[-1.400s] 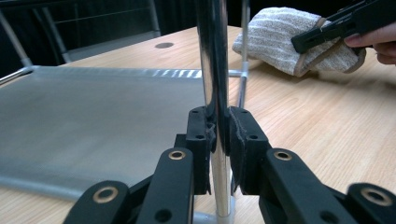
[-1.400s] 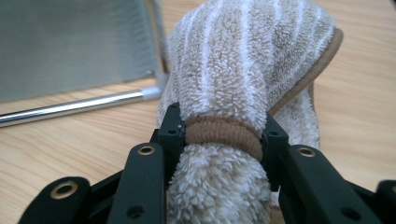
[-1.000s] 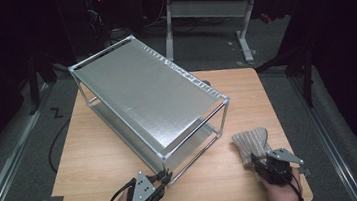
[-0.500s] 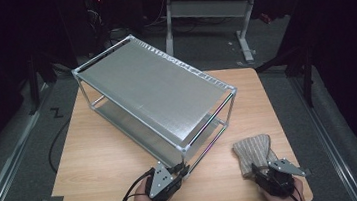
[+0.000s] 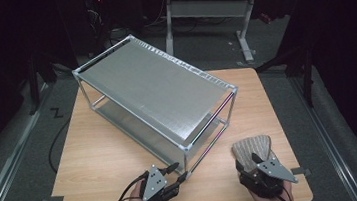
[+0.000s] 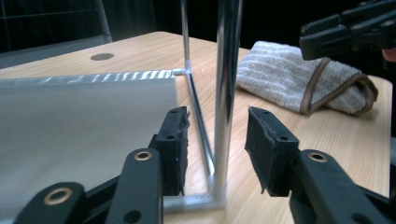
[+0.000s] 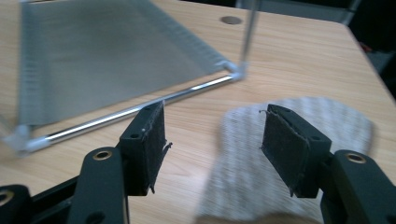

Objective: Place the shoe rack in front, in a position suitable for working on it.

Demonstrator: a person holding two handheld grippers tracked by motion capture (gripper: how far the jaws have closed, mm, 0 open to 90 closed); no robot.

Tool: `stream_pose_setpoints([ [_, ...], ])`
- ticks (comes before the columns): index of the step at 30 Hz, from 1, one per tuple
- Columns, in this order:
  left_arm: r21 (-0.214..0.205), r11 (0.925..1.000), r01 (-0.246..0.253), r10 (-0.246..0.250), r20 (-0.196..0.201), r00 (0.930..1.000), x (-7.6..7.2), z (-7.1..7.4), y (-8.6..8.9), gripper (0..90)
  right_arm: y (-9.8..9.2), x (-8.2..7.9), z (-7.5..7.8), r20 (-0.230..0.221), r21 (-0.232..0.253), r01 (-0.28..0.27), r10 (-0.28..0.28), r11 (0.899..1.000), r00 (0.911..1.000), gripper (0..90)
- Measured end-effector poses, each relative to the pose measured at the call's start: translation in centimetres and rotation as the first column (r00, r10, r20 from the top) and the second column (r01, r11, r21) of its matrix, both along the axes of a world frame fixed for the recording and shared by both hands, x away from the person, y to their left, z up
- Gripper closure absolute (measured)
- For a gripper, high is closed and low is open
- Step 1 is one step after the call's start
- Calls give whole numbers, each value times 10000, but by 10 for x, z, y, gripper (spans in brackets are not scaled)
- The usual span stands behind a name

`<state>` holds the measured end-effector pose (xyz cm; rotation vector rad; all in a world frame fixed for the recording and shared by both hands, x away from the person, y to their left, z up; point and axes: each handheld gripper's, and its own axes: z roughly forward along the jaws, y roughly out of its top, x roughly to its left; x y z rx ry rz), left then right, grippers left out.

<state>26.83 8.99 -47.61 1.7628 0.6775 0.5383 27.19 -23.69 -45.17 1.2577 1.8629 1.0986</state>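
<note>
Place: we take this for a lab or test room.
Work surface: we see a bare light wooden table (image 5: 98, 164).
Background: we see a white-legged metal desk frame (image 5: 207, 7), dark surroundings, grey floor with a black cable (image 5: 55, 143).

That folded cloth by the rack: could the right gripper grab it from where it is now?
Probably yes: the right gripper stands open just behind the cloth, with nothing between them.
</note>
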Motion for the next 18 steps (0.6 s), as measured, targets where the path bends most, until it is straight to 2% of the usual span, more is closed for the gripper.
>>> stream_pose_setpoints([
  [4, 4, 9993, -384, 384, 135, 9992, -4, 2, 16, 562, 18, 2, 2, 91, 155, -734, 732, 9972, 9973, 405],
  [6, -69, 9981, -610, 610, 36, 9981, -4, 2, 23, 559, 28, 3, 4, 173, 356, -1149, 1143, 9927, 9933, 409],
  [8, -62, 9962, -864, 864, 1, 9963, -5, 1, 28, 557, 38, 4, 5, 239, 339, -1418, 1410, 9893, 9897, 415],
  [13, -61, 9907, -1361, 1361, -55, 9907, -8, 0, 45, 558, 68, 6, 4, 337, 220, -2352, 2344, 9717, 9716, 411],
  [17, -91, 9844, -1757, 1756, -143, 9844, -10, 0, 57, 558, 84, 9, 2, 332, 87, -2863, 2859, 9581, 9577, 419],
  [18, -76, 9832, -1822, 1821, -128, 9832, -11, 0, 59, 559, 86, 9, 2, 341, 15, -2901, 2899, 9570, 9565, 421],
])
